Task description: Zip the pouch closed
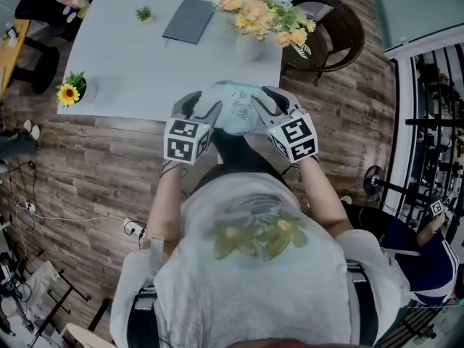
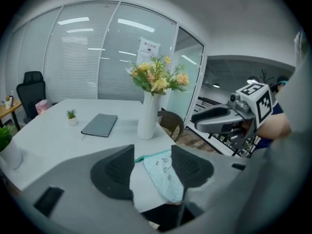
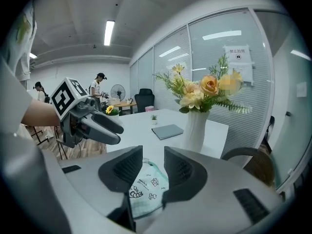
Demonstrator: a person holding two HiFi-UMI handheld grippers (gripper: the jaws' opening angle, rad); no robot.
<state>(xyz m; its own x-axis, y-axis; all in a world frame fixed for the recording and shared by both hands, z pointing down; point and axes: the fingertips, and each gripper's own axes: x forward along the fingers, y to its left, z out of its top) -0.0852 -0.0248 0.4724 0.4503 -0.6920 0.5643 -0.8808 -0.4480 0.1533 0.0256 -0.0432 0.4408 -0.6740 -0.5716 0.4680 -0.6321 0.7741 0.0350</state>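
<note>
- since the pouch looks like thin printed cloth, expect it to be light and limp: it will likely fold and slide on the table rather than resist your pull.
- it lies at the table's near edge, just in front of you, between your two tools.
- your left gripper is released, jaws apart, with one end of the pouch showing in the gap, close by the right-hand jaw.
- your right gripper is likewise unclenched; its gap is narrower, and the cloth lies in and beyond it, not pinched as far as i can judge.
- anchor one end of the cloth beside the zip line with one tool and take the slider tab with the other; i cannot make out the tab in any view.
- pinch firmly, since smooth fabric may slip, and keep the zip line taut.
- the vase stands well behind the pouch.
</note>
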